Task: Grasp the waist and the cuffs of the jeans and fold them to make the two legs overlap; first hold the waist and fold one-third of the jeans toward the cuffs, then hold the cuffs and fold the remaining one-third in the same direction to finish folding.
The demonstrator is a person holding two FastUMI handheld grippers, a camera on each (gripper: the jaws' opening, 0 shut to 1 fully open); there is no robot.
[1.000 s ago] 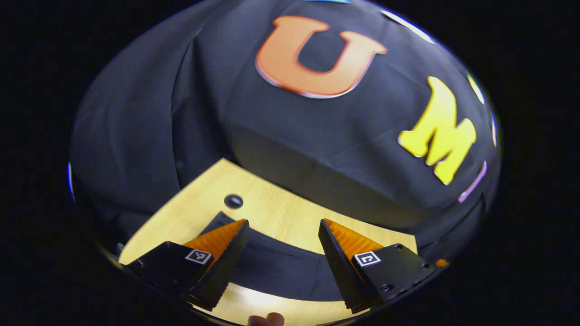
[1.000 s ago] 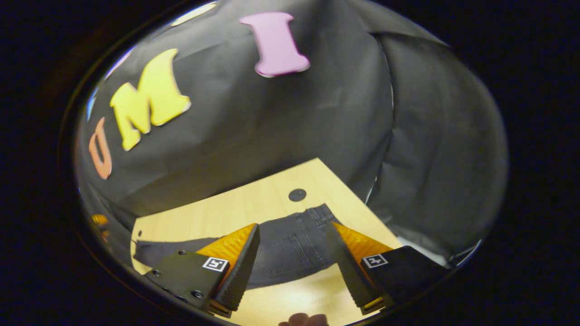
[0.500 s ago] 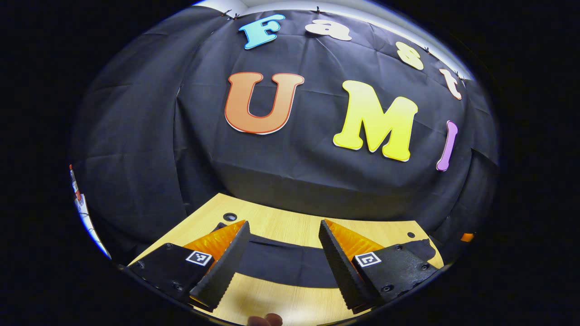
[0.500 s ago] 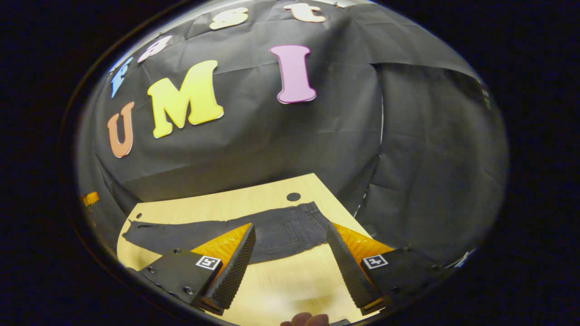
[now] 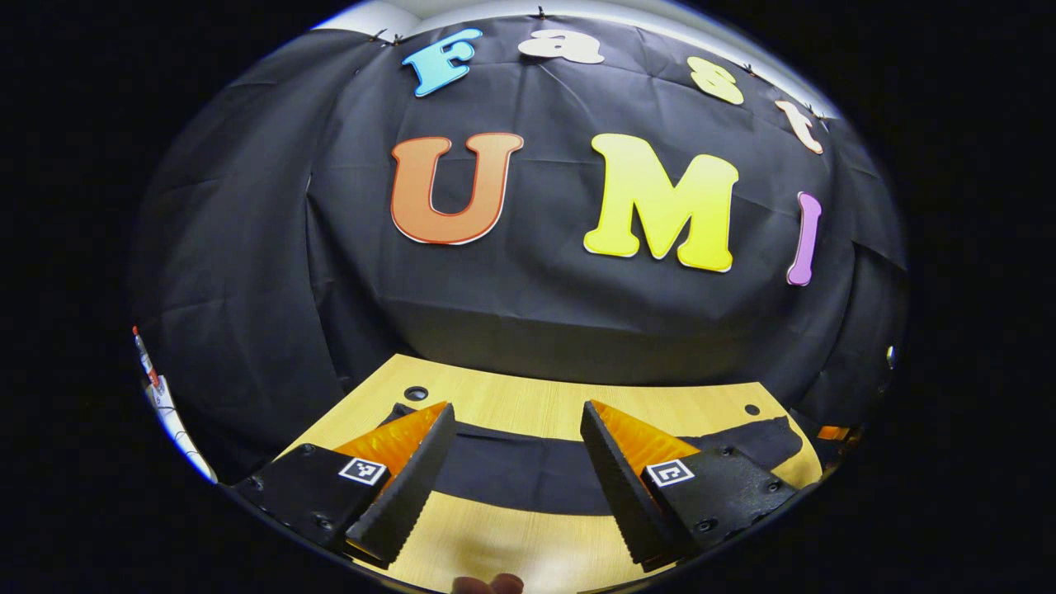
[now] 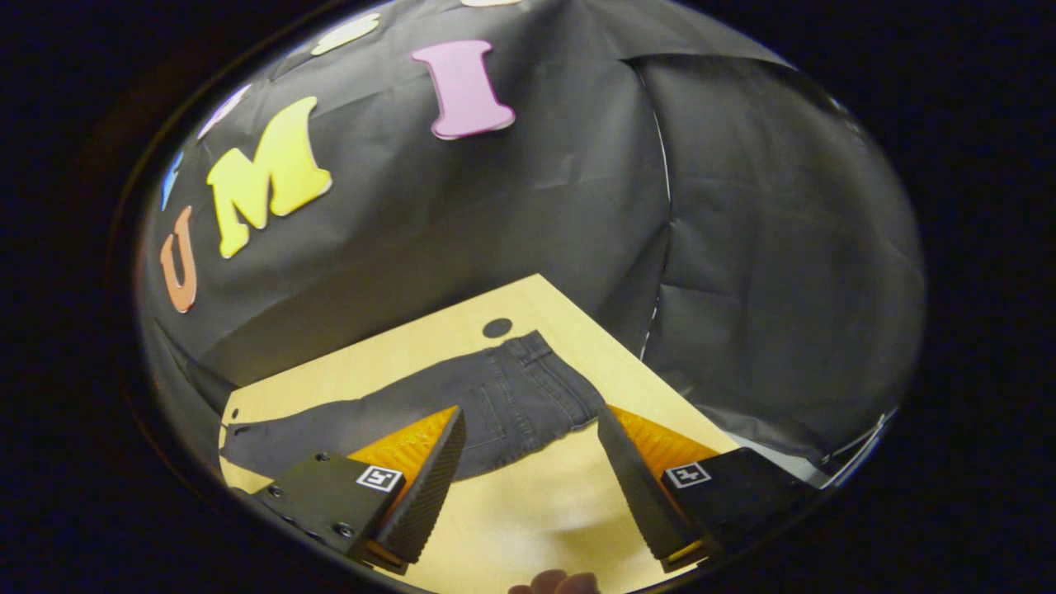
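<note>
while the dark jeans [image 6: 462,404] lie flat and stretched along the wooden table [image 6: 569,503], the waist is at the far right corner near a round hole [image 6: 497,327] (a second hole [image 5: 416,393] sits by the cuff end). the left gripper [image 5: 516,478] hovers above the legs with fingers spread, holding nothing. the right gripper [image 6: 532,487] hangs before the waist, also released. black cloth wall [image 6: 742,247] stands close behind.

We see the jeans [image 6: 462,404] flat on the table [image 6: 528,511], waist beside the table's hole [image 6: 497,327]; our right gripper [image 6: 528,487] hangs spread above bare wood.
</note>
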